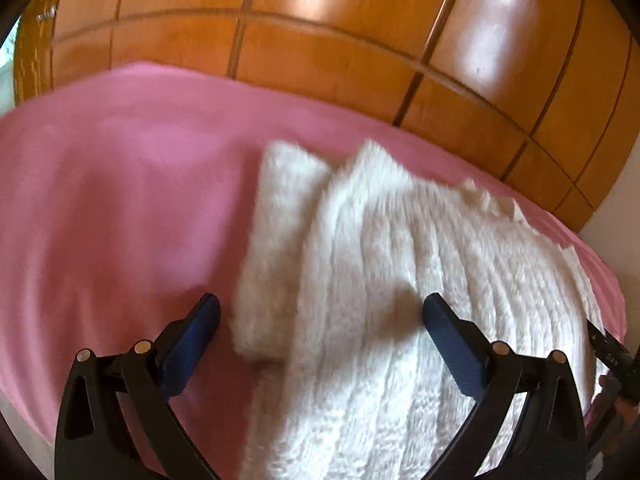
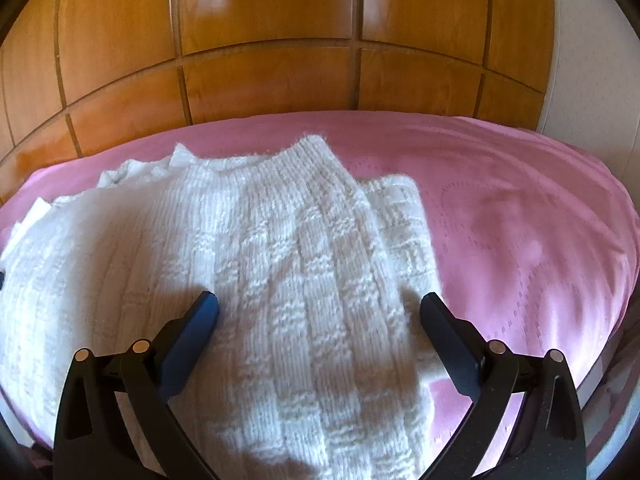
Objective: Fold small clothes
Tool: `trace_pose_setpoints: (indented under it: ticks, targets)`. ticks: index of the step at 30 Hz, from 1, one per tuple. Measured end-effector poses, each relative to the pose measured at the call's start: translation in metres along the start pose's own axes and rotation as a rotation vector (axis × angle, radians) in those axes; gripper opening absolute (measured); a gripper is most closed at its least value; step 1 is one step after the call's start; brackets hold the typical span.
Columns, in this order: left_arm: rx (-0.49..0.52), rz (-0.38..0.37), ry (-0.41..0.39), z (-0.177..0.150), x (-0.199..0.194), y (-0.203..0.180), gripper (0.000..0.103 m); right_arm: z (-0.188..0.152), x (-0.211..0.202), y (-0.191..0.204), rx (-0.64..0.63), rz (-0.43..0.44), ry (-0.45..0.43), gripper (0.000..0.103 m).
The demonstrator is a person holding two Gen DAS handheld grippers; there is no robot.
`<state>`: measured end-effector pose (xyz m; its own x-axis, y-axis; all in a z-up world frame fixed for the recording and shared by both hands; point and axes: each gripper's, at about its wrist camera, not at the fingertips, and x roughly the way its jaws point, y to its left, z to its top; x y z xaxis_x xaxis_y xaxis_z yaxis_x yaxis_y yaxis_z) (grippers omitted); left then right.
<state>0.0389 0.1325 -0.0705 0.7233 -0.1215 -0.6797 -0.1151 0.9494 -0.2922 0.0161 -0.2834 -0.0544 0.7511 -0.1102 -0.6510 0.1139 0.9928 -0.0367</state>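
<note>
From the left wrist view, the left gripper (image 1: 320, 316) hangs over the bed with its jaws spread wide and nothing between them. Its blue-padded fingers (image 1: 196, 344) frame the near edge of a white knitted garment (image 1: 420, 280), which lies on the pink bedspread (image 1: 120, 200). The picture is blurred, but the knit shows as ribbed and fluffy, with one narrower part (image 1: 276, 240) lying partly under the broader piece and poking out to its left. A scalloped edge (image 1: 492, 200) shows at the garment's far right side. Behind the bed stands a glossy wooden panelled wardrobe (image 1: 320, 40). At the far right edge, a dark piece of the other tool (image 1: 612, 356) comes into frame beside the garment.

From the right wrist view, the right gripper (image 2: 320, 312) is likewise released, jaws wide apart, hovering above the same white knitted garment (image 2: 280, 260). Here the knit shows a basket-weave check pattern, and the garment covers the left and middle of the bed, with a folded layer lying over a second one whose corner (image 2: 400, 204) sticks out at the right. The pink bedspread (image 2: 520, 220) lies bare to the right, stitched with a dotted pattern. The wooden wardrobe (image 2: 280, 60) fills the background, with a pale wall (image 2: 588, 80) at its right.
</note>
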Motion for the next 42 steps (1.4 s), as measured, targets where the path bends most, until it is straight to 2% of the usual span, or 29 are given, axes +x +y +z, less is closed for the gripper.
trace_pose_setpoints:
  ticks: [8,13,17,20,23,26,32,37,42]
  targets:
    - [0.004,-0.032,0.006,-0.002,0.001,0.0,0.101,0.006,-0.015,-0.001,0.037,-0.014,0.063,0.1]
    - [0.002,-0.055,0.011,-0.002,-0.001,0.004,0.101,-0.001,-0.042,-0.005,0.049,-0.027,0.015,0.1]
    - [-0.01,-0.087,0.008,-0.007,-0.006,0.006,0.101,-0.009,-0.052,-0.001,0.053,0.002,0.017,0.1]
    - [-0.041,-0.151,0.006,-0.011,-0.012,0.006,0.101,-0.013,-0.053,0.014,0.026,0.041,0.03,0.1]
    - [-0.071,-0.198,0.007,-0.014,-0.016,0.007,0.101,-0.019,-0.053,0.034,-0.056,0.023,0.029,0.1]
    - [-0.093,-0.232,0.006,-0.017,-0.019,0.007,0.101,-0.022,-0.052,0.04,-0.08,0.022,0.038,0.1]
    - [-0.072,-0.237,0.023,-0.022,-0.017,0.0,0.101,-0.025,-0.044,0.038,-0.07,0.017,0.069,0.1]
    - [-0.098,-0.24,0.035,-0.012,-0.009,-0.003,0.101,-0.035,-0.033,0.039,-0.062,0.0,0.114,0.1]
    - [-0.153,-0.312,0.043,-0.007,-0.008,-0.004,0.099,-0.04,-0.031,0.042,-0.076,-0.019,0.1,0.1]
